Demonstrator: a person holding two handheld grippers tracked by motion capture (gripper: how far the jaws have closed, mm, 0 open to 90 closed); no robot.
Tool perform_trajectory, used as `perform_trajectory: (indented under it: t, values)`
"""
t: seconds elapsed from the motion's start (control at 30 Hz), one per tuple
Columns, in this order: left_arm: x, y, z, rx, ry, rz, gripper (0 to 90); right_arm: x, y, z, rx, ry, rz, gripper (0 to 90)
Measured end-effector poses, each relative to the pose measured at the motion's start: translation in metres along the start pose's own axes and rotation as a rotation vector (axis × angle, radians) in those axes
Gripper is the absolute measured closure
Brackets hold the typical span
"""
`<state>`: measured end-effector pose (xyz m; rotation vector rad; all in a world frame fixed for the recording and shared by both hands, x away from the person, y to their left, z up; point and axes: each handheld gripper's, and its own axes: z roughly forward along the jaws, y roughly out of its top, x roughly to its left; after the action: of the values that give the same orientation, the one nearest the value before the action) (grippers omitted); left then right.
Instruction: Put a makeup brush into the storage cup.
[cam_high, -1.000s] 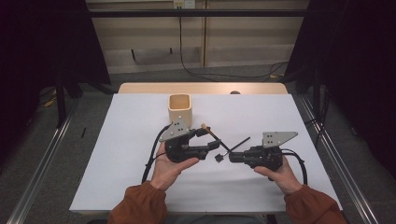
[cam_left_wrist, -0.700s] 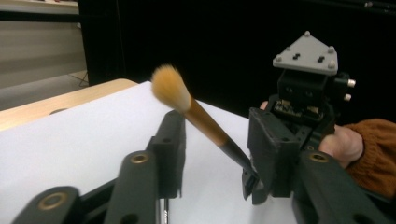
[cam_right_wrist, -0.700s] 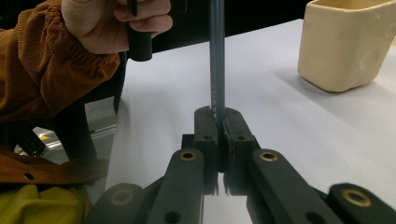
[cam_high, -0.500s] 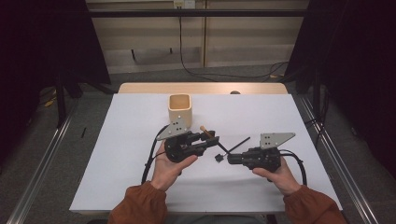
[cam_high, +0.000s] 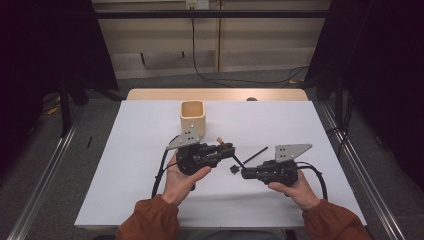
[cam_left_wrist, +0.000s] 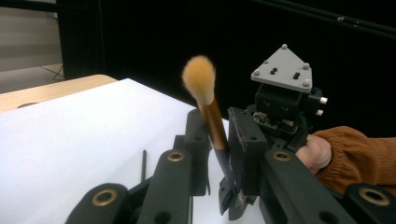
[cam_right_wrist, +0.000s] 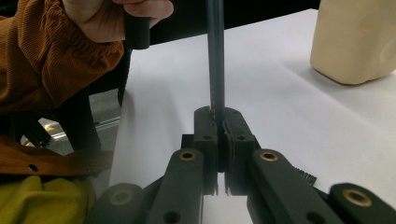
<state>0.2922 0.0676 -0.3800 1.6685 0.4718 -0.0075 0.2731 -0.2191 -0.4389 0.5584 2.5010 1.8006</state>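
Observation:
A makeup brush with tan bristles (cam_left_wrist: 198, 77), a copper ferrule and a dark handle stands tilted between my two grippers over the white table (cam_high: 125, 165). My left gripper (cam_left_wrist: 218, 126) has just been closing, and its pads now press on the ferrule, bristles up. In the high view the left gripper (cam_high: 229, 148) points right with the bristle tip (cam_high: 218, 140) above it. My right gripper (cam_right_wrist: 218, 114) is shut on the brush's dark handle (cam_right_wrist: 215, 56), which rises straight from its jaws. In the high view the right gripper (cam_high: 244, 173) points left.
A beige square cup (cam_high: 192, 117) stands open behind the left gripper and shows at the upper right of the right gripper view (cam_right_wrist: 357, 42). A thin black stick (cam_high: 255, 155) lies on the table between the grippers. Dark curtains flank the table.
The left gripper's jaws have closed in on the brush ferrule. Both hands have stayed where they were.

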Motion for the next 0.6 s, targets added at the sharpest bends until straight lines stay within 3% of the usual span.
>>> perform_trajectory:
  t: [0.27,0.5,0.6]
  values:
    - [-0.0038,0.0022,0.0014,-0.007,-0.007,-0.013,80.8,0.0005,0.0007,0.0005,0.003,0.009,0.006,85.1]
    - [-0.0092,0.0049,0.0033,0.000,-0.025,-0.001,83.9,-0.0020,0.0000,0.0011,-0.005,-0.002,0.030,82.2]
    - [-0.0096,0.0058,0.0042,0.003,-0.015,-0.007,84.1,-0.0020,0.0000,0.0011,-0.008,-0.006,0.028,77.5]
